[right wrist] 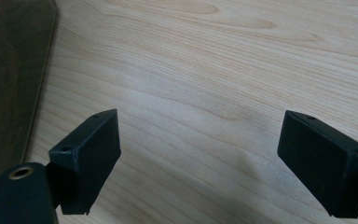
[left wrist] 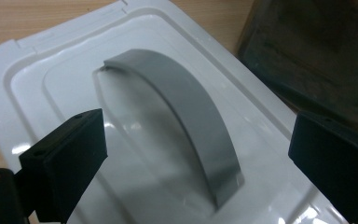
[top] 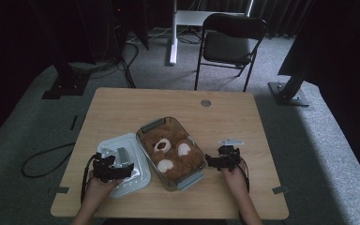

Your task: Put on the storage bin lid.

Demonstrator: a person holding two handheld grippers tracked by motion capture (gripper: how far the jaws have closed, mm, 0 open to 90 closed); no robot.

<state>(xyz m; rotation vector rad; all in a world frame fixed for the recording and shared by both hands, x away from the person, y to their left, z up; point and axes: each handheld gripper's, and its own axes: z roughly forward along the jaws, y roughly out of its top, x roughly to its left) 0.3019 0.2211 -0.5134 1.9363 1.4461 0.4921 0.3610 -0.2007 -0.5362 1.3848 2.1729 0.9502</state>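
Left gripper view shows the left gripper (left wrist: pixel 196 154) wide open, holding nothing, straddling the grey handle (left wrist: pixel 186 116) of the white lid (top: pixel 122 161) beside the box (top: pixel 171 152). Next likely step: closing on the handle. The right gripper (right wrist: pixel 200 163) hovers open and empty.

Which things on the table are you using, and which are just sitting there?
In use:
white lid with its grey handle
clear box holding the brown plush toy
left gripper, open over the handle

Just there:
folding chair
floor cable
right gripper, open over bare table
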